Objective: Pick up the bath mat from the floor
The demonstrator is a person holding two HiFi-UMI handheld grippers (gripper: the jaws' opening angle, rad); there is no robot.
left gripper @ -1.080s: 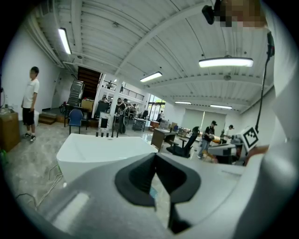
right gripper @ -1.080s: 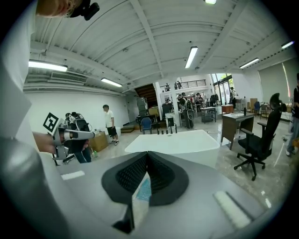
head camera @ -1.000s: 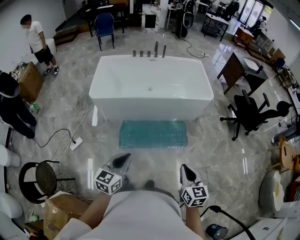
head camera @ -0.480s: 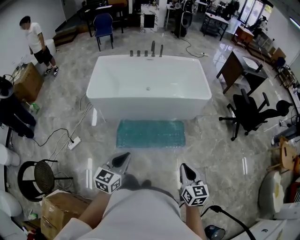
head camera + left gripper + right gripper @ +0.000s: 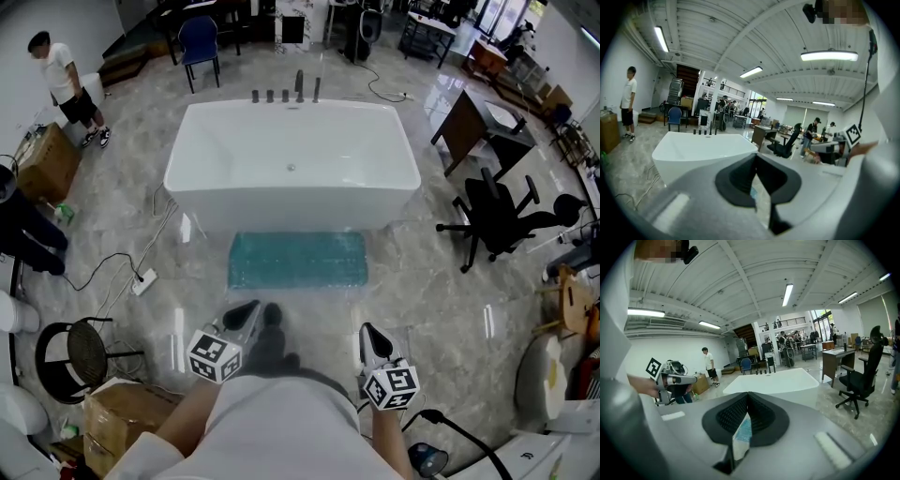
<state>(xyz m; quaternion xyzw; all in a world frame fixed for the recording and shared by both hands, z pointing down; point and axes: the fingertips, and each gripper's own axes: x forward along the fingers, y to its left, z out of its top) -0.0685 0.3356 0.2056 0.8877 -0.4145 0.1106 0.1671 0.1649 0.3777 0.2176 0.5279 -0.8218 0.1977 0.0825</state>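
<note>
Left gripper (image 5: 755,159): grey moulded jaws with black ribbed pads, closed together, holding nothing. Right gripper (image 5: 747,397): same make, jaws likewise closed and empty. Both were held level with each other, well short of the bath mat (image 5: 298,260).

Bath mat: teal, rectangular, bumpy surface, lying flat on the floor (image 5: 422,300), its far long edge just beside the bathtub (image 5: 291,169).

Bathtub: white, glossy, rectangular, with rounded corners.

Floor: polished grey marble, bare between the grippers and the mat's near edge.

Sides: black office chair (image 5: 497,216) on the right; power strip (image 5: 142,281) and cable on the left, both apart from the mat.
</note>
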